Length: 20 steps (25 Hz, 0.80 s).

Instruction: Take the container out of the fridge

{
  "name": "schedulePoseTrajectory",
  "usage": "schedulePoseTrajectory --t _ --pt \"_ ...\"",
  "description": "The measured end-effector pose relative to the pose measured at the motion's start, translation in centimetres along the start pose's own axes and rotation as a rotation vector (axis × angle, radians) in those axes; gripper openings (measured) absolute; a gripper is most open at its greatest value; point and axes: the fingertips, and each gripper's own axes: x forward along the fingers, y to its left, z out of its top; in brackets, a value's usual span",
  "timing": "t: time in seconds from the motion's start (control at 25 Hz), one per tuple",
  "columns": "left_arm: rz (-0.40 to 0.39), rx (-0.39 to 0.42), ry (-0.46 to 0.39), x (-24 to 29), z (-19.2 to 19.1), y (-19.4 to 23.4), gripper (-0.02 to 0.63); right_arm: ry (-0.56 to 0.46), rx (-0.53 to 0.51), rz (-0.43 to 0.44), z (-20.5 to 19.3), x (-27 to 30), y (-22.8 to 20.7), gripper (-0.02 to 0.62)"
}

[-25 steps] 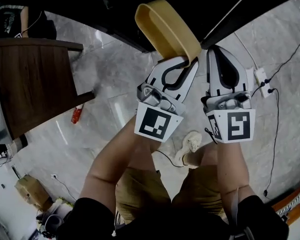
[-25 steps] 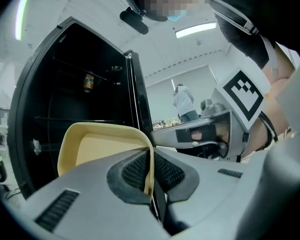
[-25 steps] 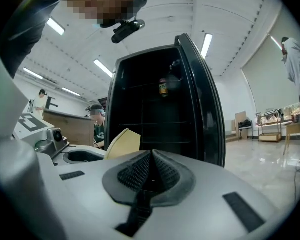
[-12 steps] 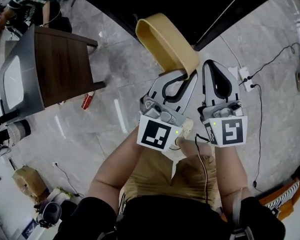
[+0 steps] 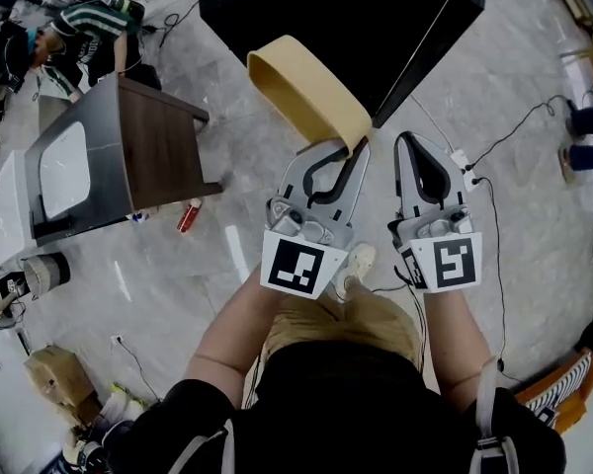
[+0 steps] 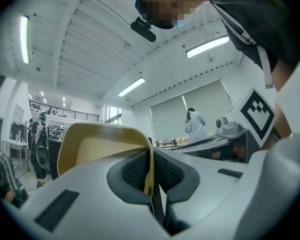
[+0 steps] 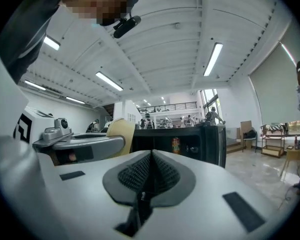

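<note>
The jaws of the left gripper (image 6: pixel 151 176) are pinched tight on the thin wall of the tan container (image 5: pixel 301 87). The container juts ahead of them in the air, in front of the black fridge (image 5: pixel 336 18). Just beside it, the right gripper (image 7: pixel 149 179) has its jaws pressed together on nothing. Grey marble floor (image 5: pixel 227 225) lies below.
</note>
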Motion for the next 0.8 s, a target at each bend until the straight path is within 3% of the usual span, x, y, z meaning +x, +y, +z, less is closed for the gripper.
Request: schedulePoseTrajectory --t 0.28,0.68,0.8 --pt "0.034 0.054 -0.046 0.8 7.1 5.8 0.025 -0.033 -0.054 0.021 7.7 4.4 1.4 0.037" --pt "0.077 0.162 -0.130 2.6 12.0 15.0 0.025 -0.089 -0.131 0.039 13.7 11.5 3.2 0.037" --pt "0.075 0.230 -0.144 3.0 13.1 17.1 0.025 -0.101 -0.141 0.034 15.0 12.6 3.3 0.037"
